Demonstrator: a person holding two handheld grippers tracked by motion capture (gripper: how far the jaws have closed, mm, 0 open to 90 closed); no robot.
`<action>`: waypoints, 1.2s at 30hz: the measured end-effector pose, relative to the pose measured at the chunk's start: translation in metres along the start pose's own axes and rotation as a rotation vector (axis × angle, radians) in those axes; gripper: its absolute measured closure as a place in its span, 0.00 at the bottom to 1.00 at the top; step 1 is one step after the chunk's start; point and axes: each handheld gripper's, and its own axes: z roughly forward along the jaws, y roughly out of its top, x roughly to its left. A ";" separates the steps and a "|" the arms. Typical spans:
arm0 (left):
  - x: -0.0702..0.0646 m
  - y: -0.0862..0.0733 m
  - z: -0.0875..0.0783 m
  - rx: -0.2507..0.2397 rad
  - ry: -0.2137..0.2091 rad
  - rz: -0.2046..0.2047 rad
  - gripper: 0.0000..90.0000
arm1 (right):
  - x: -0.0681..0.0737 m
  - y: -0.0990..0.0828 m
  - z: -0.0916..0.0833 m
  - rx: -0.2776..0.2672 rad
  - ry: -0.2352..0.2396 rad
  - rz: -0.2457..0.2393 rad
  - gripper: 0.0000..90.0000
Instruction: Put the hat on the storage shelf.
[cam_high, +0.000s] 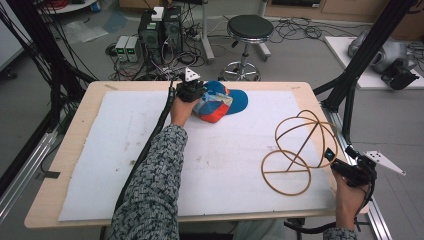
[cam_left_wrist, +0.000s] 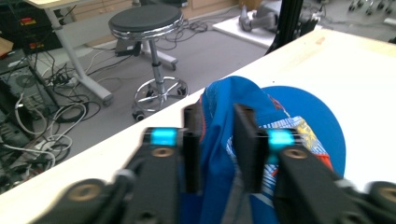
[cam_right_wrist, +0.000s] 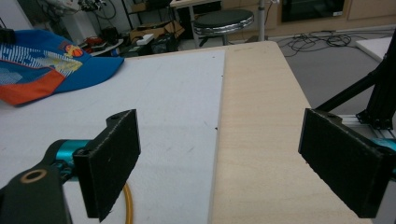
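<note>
the left gripper is at the far edge of the worktop, its jaws closed down onto a fold of the blue cap's crown, as the left gripper view shows (fabric bunched between the two pads, so this looks like a real hold). the cap lies on the white mat near the far side, brim pointing right. the right gripper waits at the near right corner with its jaws wide apart and nothing between them, just beside the wire hat frame. the step in hand seems to be the pick-up of the cap; next it likely needs lifting clear and carrying over to the frame, keeping the pinch firm
</note>
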 end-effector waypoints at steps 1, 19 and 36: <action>-0.001 0.001 -0.001 -0.001 -0.003 -0.003 0.94 | 0.000 0.000 0.000 -0.002 -0.001 -0.004 0.13; -0.011 0.054 -0.023 -0.040 -0.092 -0.113 0.99 | -0.001 0.001 -0.003 -0.009 -0.002 0.007 0.13; -0.036 0.119 -0.048 -0.069 -0.135 -0.047 0.99 | -0.002 0.002 -0.004 -0.034 0.013 0.027 0.13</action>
